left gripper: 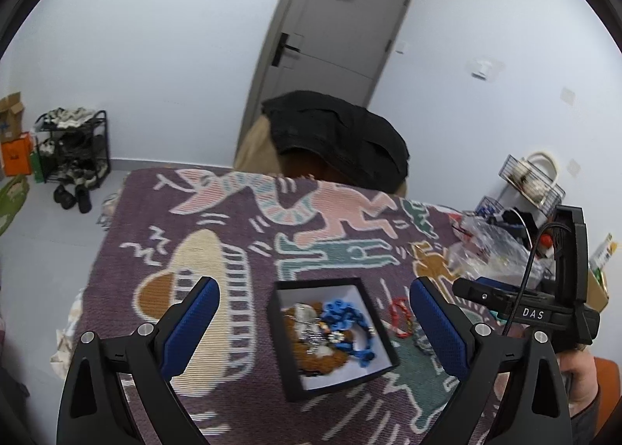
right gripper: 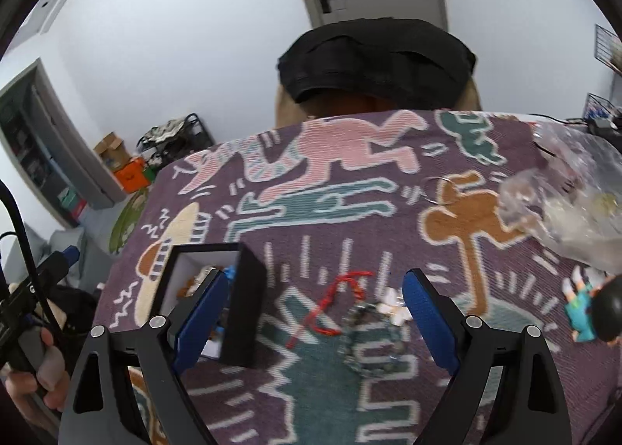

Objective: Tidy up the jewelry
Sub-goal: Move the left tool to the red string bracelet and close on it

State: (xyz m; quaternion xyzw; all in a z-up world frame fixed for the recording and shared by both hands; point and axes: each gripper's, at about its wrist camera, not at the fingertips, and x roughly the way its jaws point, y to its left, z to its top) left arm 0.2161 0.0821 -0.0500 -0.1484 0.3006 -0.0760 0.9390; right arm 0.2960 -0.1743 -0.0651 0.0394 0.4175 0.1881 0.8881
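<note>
A black box (left gripper: 288,359) with a white inside lies on the patterned blanket (left gripper: 233,235). It holds a blue bead bracelet (left gripper: 346,318), a brown piece and some silver bits. My left gripper (left gripper: 315,283) hangs open above the box, which shows between its blue pads. In the right wrist view my right gripper (right gripper: 315,275) is open with nothing in it, over a red string bracelet (right gripper: 334,305), a dark green bead bracelet (right gripper: 373,344) and a small white piece (right gripper: 394,309). The box (right gripper: 243,301) sits behind its left finger. The red bracelet (left gripper: 400,316) lies just right of the box.
Crumpled clear plastic bags (right gripper: 563,211) pile at the blanket's right side, with a metal ring (right gripper: 439,190) and a teal figurine (right gripper: 581,314) nearby. A chair draped with a black garment (left gripper: 338,134) stands behind the table. A person's hand (right gripper: 35,379) holds the left gripper.
</note>
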